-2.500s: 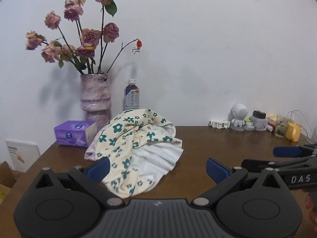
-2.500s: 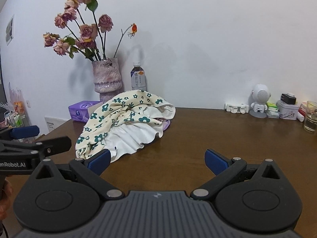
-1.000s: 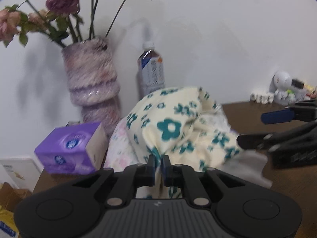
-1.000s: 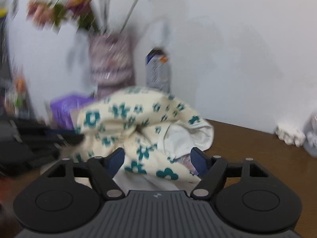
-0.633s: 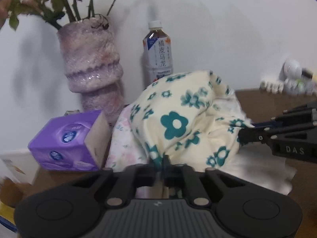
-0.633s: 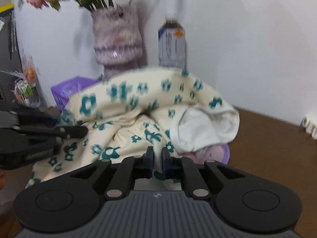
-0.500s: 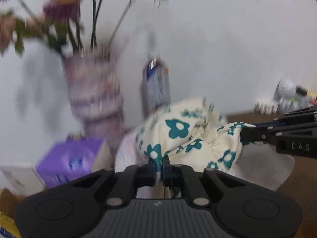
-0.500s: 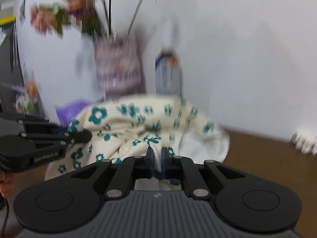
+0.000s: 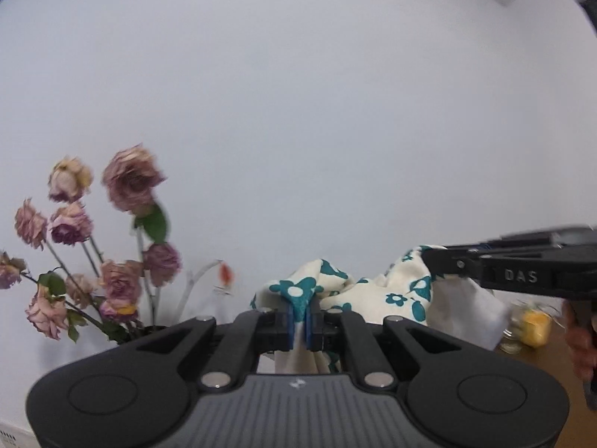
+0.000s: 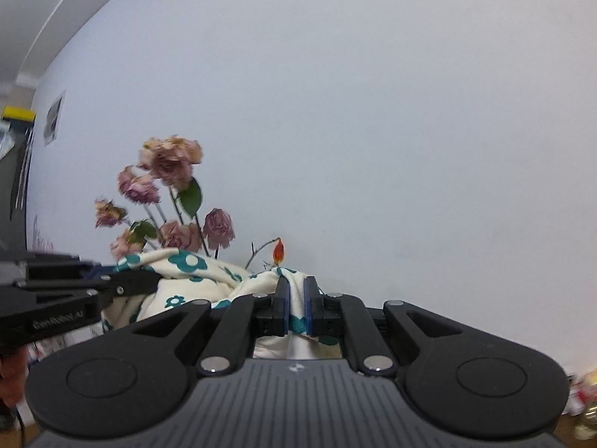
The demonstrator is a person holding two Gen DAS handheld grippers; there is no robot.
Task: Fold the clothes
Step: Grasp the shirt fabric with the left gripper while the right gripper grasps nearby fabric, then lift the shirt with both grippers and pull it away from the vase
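A cream garment with teal flowers [image 9: 377,295] hangs in the air between my two grippers, lifted off the table. My left gripper [image 9: 298,321] is shut on one bunched edge of it. My right gripper [image 10: 296,308] is shut on another part of the garment [image 10: 194,280]. In the left wrist view the right gripper [image 9: 522,272] reaches in from the right, holding the cloth. In the right wrist view the left gripper [image 10: 74,291] reaches in from the left. The garment's white lining [image 9: 470,317] hangs below.
Dried pink roses [image 9: 123,257] stand at the left, close behind the cloth [image 10: 168,201]. A yellow object [image 9: 533,326] sits on the brown table at far right. A white wall fills the background.
Both grippers have risen high with the garment, so the views now tilt up at the wall. The vase, bottle and tissue box have dropped out of sight.
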